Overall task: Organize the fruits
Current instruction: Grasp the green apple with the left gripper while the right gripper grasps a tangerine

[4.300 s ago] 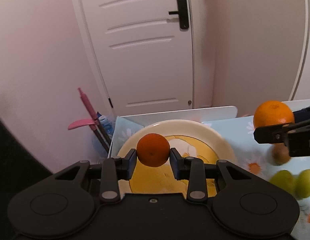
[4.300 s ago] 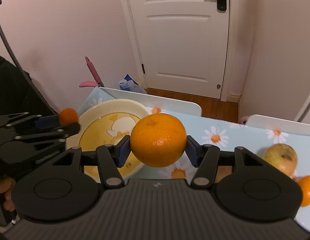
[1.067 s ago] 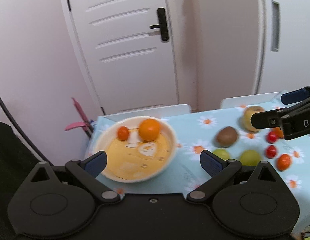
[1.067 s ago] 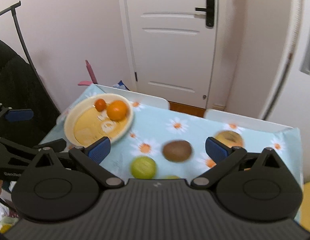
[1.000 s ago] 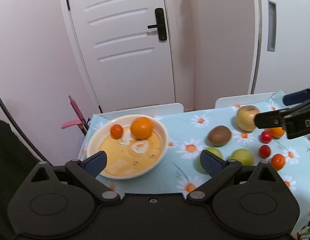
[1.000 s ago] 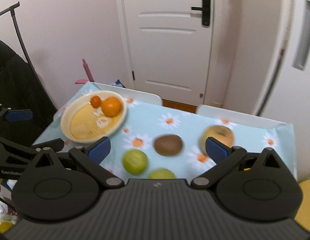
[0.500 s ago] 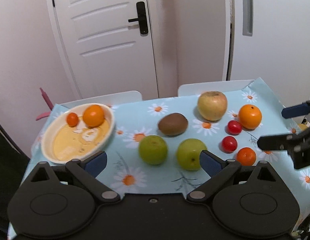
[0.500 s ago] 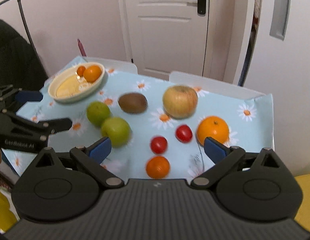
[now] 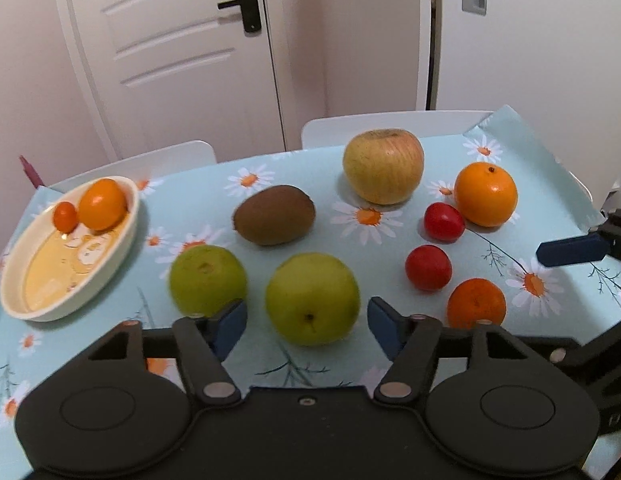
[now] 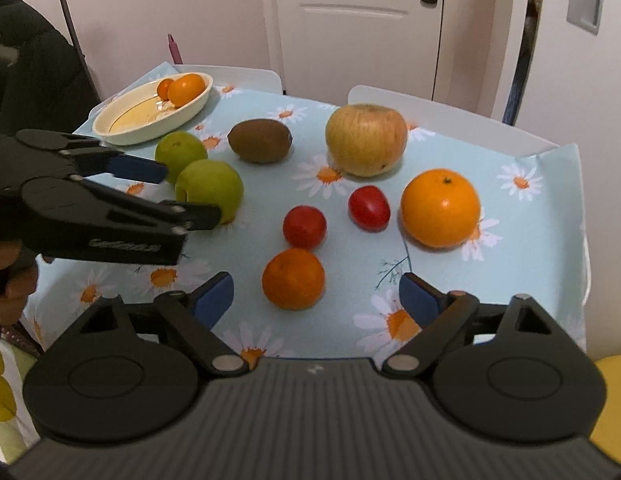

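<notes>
My left gripper (image 9: 308, 322) is low over the table, and a green apple (image 9: 312, 304) sits between its closing jaws. A thin gap shows on each side, so the pads are off it. The right wrist view shows that gripper (image 10: 178, 194) around the same apple (image 10: 214, 188). My right gripper (image 10: 315, 296) is open, with a small orange (image 10: 293, 279) on the cloth between its fingers, untouched. The cream plate (image 9: 14, 300) at the left holds an orange (image 9: 102, 204) and a tiny orange (image 9: 65, 216).
On the daisy tablecloth (image 9: 238, 360) lie a second green apple (image 9: 207, 280), a kiwi (image 9: 274, 215), a yellow-red apple (image 9: 383, 171), a large orange (image 9: 485, 194) and two red tomatoes (image 9: 444, 222) (image 9: 427, 267). White chair backs (image 9: 390, 126) and a door stand behind.
The oranges both grippers held now lie in the plate. Both grippers swung right and sank toward the loose fruit. The left jaws narrowed around the green apple.
</notes>
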`<state>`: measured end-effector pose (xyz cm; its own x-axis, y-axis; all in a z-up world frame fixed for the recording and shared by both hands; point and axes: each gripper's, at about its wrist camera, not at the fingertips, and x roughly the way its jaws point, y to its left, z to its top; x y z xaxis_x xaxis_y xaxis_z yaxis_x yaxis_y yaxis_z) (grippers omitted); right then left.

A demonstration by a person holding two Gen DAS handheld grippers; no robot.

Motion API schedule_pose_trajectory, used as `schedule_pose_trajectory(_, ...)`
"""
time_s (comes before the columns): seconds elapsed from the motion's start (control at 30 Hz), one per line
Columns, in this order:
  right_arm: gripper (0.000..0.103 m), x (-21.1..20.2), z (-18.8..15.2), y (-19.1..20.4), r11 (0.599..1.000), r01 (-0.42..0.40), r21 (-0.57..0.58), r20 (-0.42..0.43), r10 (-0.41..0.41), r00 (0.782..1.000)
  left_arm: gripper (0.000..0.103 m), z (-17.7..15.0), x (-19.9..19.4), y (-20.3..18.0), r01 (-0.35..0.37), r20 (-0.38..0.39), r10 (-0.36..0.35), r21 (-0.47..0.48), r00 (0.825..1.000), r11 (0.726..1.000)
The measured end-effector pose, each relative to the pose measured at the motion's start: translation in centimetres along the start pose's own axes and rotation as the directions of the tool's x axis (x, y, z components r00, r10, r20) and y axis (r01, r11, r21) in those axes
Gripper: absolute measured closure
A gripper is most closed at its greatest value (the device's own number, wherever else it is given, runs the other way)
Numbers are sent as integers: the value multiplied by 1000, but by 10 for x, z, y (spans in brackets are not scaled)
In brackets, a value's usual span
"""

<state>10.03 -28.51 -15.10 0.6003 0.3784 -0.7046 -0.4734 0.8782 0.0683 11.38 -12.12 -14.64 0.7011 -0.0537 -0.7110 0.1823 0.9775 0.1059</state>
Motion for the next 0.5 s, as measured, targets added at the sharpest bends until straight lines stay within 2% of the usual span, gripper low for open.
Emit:
schedule_pose_trajectory(0.27,13,14,-2,-1,999,-28,16,-21,28,999,37,3,16,-7,-20,-15,20,16,1000,1000)
schedule_pose_trajectory(0.37,20,17,-2,0,999,-38,8,-27,38,999,43,2,18,-7,-39,-15,40,26,999,999)
schedule_pose_trajectory(0.5,25,19,-2,1,999,-44,-1,-33,44,998,43,0,17,-4,-26,-11,26,15,1000,1000)
